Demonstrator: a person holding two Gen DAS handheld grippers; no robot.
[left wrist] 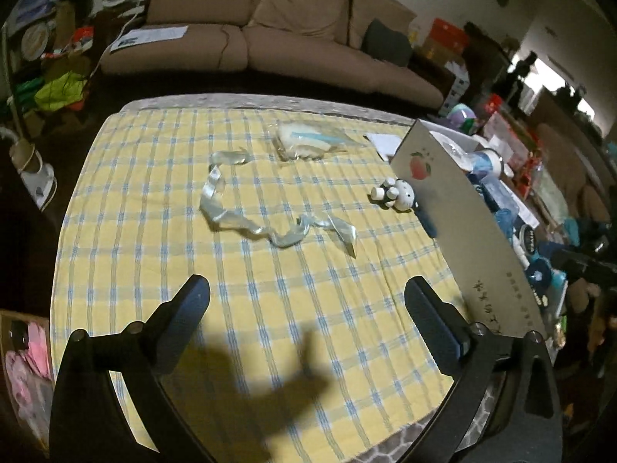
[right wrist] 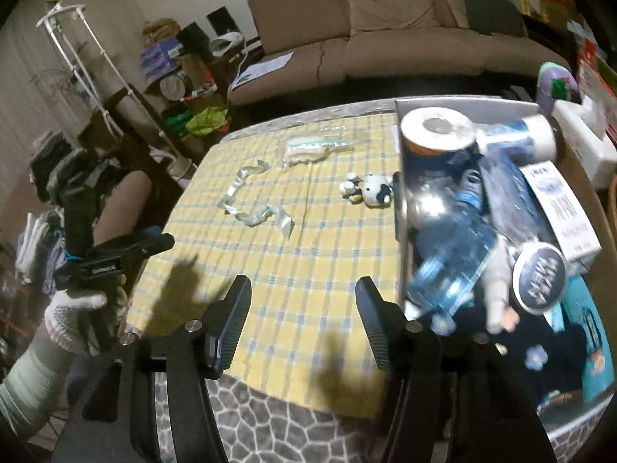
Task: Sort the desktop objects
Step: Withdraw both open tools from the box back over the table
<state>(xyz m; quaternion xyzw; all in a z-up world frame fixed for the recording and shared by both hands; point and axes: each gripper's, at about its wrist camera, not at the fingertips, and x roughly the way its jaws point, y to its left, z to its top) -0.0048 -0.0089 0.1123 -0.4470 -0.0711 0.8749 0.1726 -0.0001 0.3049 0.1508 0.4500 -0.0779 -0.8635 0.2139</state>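
On the yellow checked tablecloth (left wrist: 239, 328) lie a pale blue ribbon (left wrist: 246, 216), a clear plastic packet (left wrist: 308, 141) and a small black-and-white cow toy (left wrist: 397, 195). They also show in the right wrist view: ribbon (right wrist: 250, 208), packet (right wrist: 308, 148), cow toy (right wrist: 370, 189). A grey cardboard box (left wrist: 459, 208) at the right holds several items: a tape roll (right wrist: 435, 131), blue bottles (right wrist: 451, 266), a Nivea tin (right wrist: 540, 276). My left gripper (left wrist: 308, 301) is open and empty above the cloth. My right gripper (right wrist: 304, 293) is open and empty beside the box.
A brown sofa (left wrist: 270, 31) stands behind the table. Cluttered shelves and bags (right wrist: 181, 77) are at the left, boxes (left wrist: 513, 139) at the right. The left gripper (right wrist: 127, 250) shows in a gloved hand at the table's left edge.
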